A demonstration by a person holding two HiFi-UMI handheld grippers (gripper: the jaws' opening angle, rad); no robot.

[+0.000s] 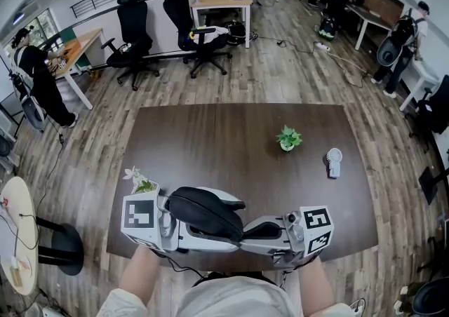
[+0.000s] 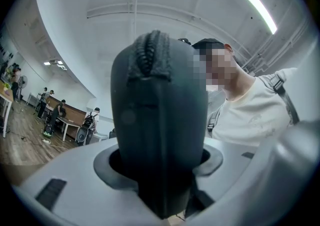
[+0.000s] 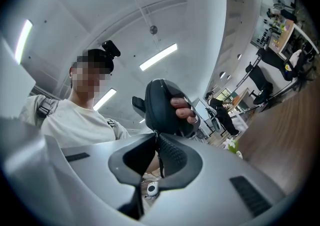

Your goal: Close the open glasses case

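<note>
- Right gripper (image 3: 156, 145): its jaws were closed tight on a thin dark bit at the edge of the black oval zip-up glasses case (image 3: 162, 105). We judged this to be the zip pull, but it was too small to be sure.
- Left gripper (image 2: 159, 180): its jaws stood wide and clamped the case's body from both sides, with the zip seam facing its camera.
- The case hung between both grippers, over the near edge of the dark brown wooden table (image 1: 210, 140).
- Risk: the thin pull could slip from the pinch if tugged off the zip's line.
- Risk: the rounded shell could twist in the left jaws under the pull and jam the zip at the curve.
- Risk: a dropped case could miss the table edge.
- We couldn't tell how much of the zip stayed open.
</note>
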